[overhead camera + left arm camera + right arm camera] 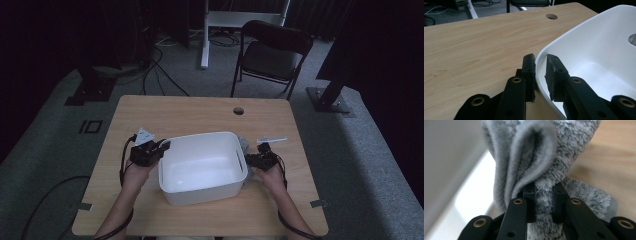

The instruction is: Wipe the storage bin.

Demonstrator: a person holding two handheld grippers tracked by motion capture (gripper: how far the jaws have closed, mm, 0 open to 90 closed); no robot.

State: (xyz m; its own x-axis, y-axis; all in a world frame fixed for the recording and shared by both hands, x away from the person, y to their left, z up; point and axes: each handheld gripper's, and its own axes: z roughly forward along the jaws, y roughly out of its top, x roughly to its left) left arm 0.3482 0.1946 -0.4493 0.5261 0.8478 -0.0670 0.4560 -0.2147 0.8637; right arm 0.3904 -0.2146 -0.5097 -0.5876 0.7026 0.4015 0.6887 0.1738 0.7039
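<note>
A white plastic basin [200,136] stands empty on the middle of the wooden table [190,112]. My left gripper [163,145] is at its left rim. In the left gripper view the gripper [540,59] straddles the basin's rim [584,25], one jaw outside and one inside, pads closed against it. My right gripper [263,149] is just off the basin's right side. It is shut [544,187] on a fluffy grey cloth [524,150], which bunches up above the jaws. A bit of that cloth [243,143] shows by the basin's right corner.
A thin white strip [271,140] lies on the table beyond the right gripper. A round cable hole [238,110] is near the far edge. A black folding chair [272,50] and stand legs are on the floor behind the table.
</note>
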